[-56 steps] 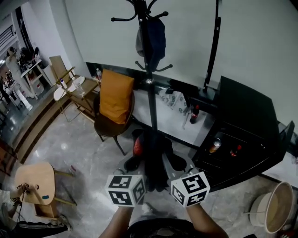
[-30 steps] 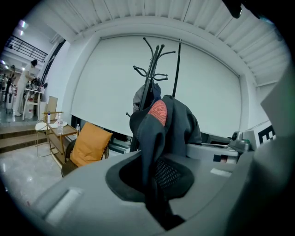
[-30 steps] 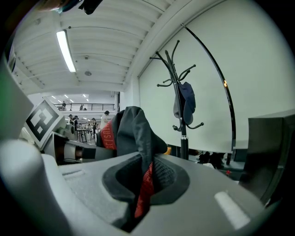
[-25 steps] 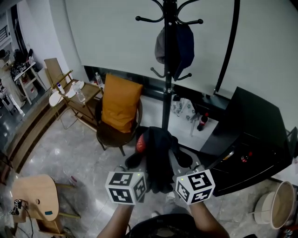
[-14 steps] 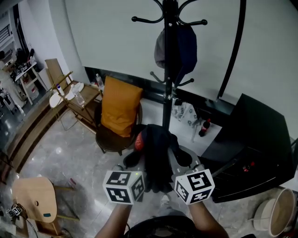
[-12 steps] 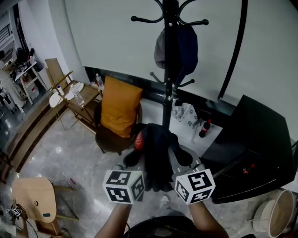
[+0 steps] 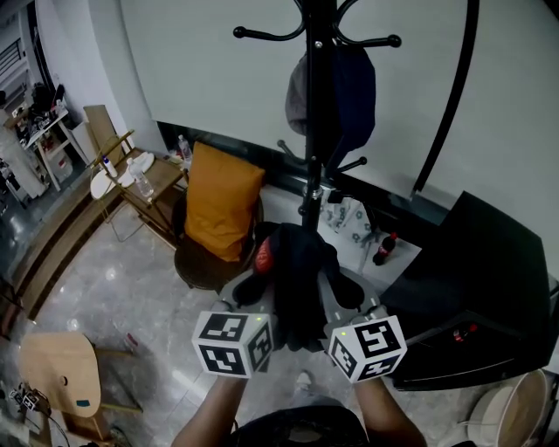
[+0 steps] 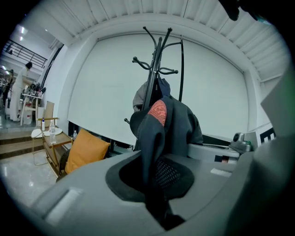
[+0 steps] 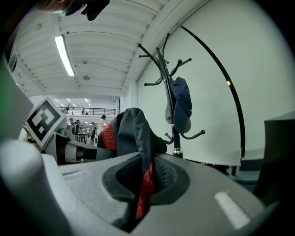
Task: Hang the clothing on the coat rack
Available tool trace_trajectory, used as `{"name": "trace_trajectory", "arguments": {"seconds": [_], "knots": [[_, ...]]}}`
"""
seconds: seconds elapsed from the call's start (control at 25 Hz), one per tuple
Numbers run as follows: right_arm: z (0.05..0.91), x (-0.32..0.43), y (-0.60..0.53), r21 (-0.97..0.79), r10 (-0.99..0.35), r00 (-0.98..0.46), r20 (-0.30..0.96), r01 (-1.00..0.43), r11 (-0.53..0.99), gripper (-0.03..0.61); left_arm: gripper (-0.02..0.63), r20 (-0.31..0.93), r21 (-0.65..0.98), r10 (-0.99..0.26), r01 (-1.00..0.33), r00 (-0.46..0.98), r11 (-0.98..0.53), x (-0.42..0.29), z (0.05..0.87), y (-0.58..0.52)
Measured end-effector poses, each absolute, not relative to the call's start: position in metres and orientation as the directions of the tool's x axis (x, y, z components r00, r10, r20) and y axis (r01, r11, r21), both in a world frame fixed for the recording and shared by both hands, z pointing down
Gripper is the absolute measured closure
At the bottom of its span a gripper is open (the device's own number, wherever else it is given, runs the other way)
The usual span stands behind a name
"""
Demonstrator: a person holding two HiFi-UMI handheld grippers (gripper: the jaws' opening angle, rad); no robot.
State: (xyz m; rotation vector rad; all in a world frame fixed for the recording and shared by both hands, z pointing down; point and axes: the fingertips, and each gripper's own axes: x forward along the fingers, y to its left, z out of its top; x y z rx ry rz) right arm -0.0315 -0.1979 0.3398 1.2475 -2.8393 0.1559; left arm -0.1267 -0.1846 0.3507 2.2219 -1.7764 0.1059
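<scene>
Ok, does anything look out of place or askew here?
Nothing stands out. The coat rack stands upright with a cap hanging on it, and the left gripper and right gripper hold the bunched dark garment between them.

The coat rack (image 7: pixel 312 131) stands straight ahead of both hand-held grippers, its pole rising right on their line. The dark garment (image 7: pixel 297 275) is pinched by the left hand-held gripper (image 7: pixel 265 295) and the right hand-held gripper (image 7: pixel 336 295) and fills the gap between them. High above and ahead, the top hooks (image 7: pixel 262 35) stick out bare to either side, with plain wall behind. Lower down, a cap (image 7: pixel 336 83) hangs against the pole and takes up that stretch. Ahead-left of the left one, a chair with an orange cushion (image 7: pixel 218 201) blocks the floor. Ahead-right of the right one, a black curved pole (image 7: pixel 454 105) and a black cabinet (image 7: pixel 489 279) close that side.
</scene>
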Motion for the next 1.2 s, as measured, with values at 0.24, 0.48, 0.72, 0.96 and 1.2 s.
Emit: {"name": "trace_trajectory", "arguments": {"seconds": [0.24,0.48,0.72,0.96,1.2], "knots": [[0.340,-0.028,-0.224,-0.090,-0.720,-0.690,0.070,-0.724,0.684,0.557,0.578,0.250,0.169,-0.944,-0.969,0.216,-0.178,-0.122,0.350,-0.210],[0.339,-0.025,-0.246,-0.105,-0.700,-0.712,0.059,-0.702,0.704,0.557,0.578,0.255,0.148,-0.949,-0.977,0.186,-0.152,-0.117,0.346,-0.231],[0.343,-0.022,-0.259,-0.116,-0.691,-0.720,0.058,-0.693,0.712,0.557,0.579,0.260,0.138,-0.950,-0.980,0.174,-0.142,-0.112,0.347,-0.244],[0.345,-0.024,-0.269,-0.116,-0.698,-0.713,0.066,-0.700,0.705,0.557,0.579,0.263,0.138,-0.947,-0.979,0.185,-0.152,-0.113,0.347,-0.256],[0.350,-0.030,-0.284,-0.112,-0.726,-0.683,0.083,-0.730,0.674,0.557,0.579,0.273,0.143,-0.935,-0.971,0.226,-0.193,-0.118,0.352,-0.274]]}}
